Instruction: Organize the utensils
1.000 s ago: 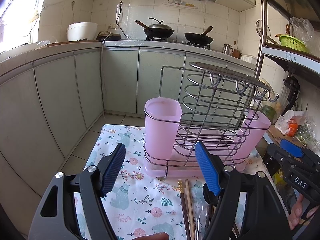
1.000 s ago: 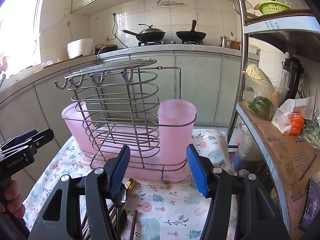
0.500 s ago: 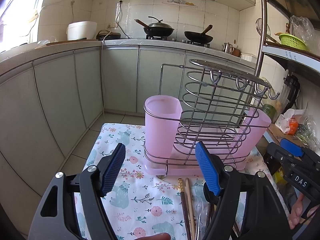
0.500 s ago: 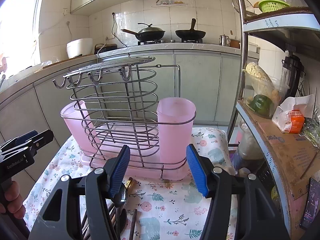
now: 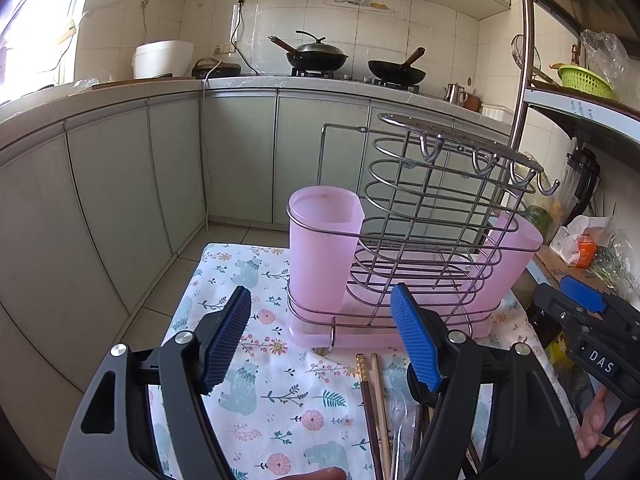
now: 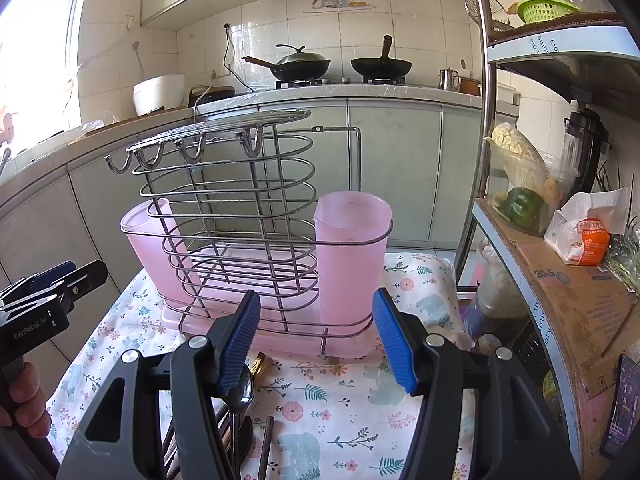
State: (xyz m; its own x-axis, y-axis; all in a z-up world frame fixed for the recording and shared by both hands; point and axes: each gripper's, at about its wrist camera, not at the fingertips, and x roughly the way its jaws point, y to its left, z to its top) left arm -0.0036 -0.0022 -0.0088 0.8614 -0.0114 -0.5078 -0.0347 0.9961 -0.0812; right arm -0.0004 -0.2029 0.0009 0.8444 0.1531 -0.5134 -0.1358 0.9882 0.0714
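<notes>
Pink-cupped wire rack [image 6: 256, 240] waits; nothing picked yet.
Left gripper [image 5: 320, 344] and right gripper [image 6: 316, 340] gape wide, empty; next, grasp chopsticks [image 5: 370, 404] at six o'clock.

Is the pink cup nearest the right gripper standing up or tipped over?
Upright. The pink cup stands straight in the wire rack, its open mouth facing up.

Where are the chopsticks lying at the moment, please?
In the left wrist view the chopsticks lie on the floral cloth, just in front of the wire rack and beside the left gripper's right finger.
</notes>
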